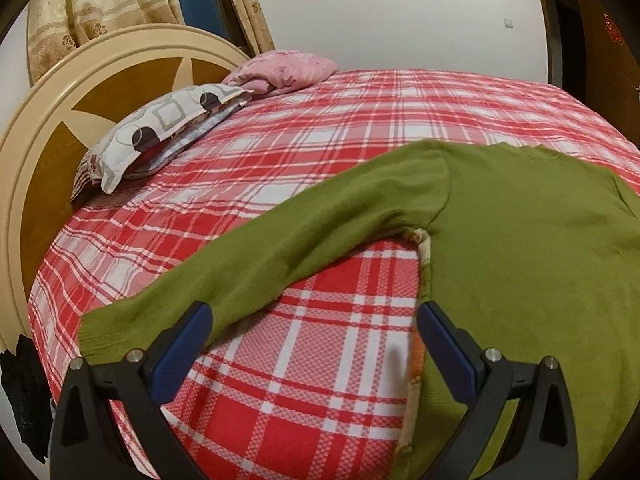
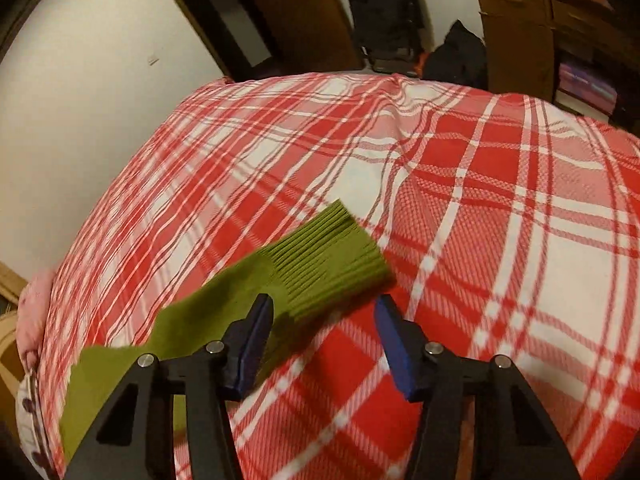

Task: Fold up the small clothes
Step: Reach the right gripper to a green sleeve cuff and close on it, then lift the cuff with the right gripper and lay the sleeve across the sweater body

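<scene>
A small olive-green sweater lies flat on the red and white plaid bedspread. One long sleeve stretches toward the lower left. My left gripper hovers open above the sheet; the sleeve runs under its left finger and the sweater's side seam lies by its right finger. In the right wrist view the other sleeve's ribbed cuff lies on the bedspread. My right gripper is open just behind the cuff, whose near edge reaches between the blue pads, which do not press on it.
A patterned white pillow and a pink one rest against the round headboard. Curtains hang behind. Past the bed's far edge stand a dark backpack, a door and a wooden cabinet.
</scene>
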A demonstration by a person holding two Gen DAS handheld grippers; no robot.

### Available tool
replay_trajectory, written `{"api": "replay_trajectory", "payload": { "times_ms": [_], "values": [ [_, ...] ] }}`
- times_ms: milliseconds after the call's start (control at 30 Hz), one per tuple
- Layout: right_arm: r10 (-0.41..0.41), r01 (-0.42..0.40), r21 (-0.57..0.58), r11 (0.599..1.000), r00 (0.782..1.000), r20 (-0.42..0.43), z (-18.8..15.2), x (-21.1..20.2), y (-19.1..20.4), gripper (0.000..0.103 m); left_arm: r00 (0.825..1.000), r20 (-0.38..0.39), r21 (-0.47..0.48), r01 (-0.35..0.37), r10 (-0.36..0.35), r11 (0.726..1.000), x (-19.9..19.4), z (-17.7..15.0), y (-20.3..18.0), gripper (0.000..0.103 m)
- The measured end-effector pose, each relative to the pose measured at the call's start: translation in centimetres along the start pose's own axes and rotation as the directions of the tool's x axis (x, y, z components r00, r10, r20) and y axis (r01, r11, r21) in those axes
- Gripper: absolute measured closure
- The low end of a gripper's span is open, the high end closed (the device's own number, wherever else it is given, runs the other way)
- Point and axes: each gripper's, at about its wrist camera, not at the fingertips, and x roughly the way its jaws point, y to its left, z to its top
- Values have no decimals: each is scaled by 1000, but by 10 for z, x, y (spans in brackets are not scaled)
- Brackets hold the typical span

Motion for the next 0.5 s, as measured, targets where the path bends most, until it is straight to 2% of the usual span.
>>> {"api": "replay_trajectory", "payload": {
  "times_ms": [67,133,200,233,267,367,500],
  "values": [
    [6,-6,16,1000,1000,1,4,4,-1,49,1000,-11,1,0,0,1000,5,-2,-1,0],
    [-2,2,24,1000,1000,-7,6,9,-1,54,1000,-24,1,2,-2,1000,9,-5,-2,0],
    [-28,28,13,1000,1000,-4,8,13,0,73,1000,-30,2,4,-4,1000,11,-6,-3,0],
    [-34,34,7,999,999,-3,9,14,0,78,1000,-30,3,6,-6,1000,11,-6,-3,0],
    [-38,38,-2,999,999,-3,10,16,0,91,1000,-27,2,10,-10,1000,11,-6,-3,0],
    [-33,33,-33,999,999,16,11,11,5,95,1000,-17,-3,22,-22,1000,7,-5,1,0],
    [-8,20,-144,989,997,77,6,-11,38,96,999,-6,-13,37,-37,999,1,-5,6,0]
  ]
}}
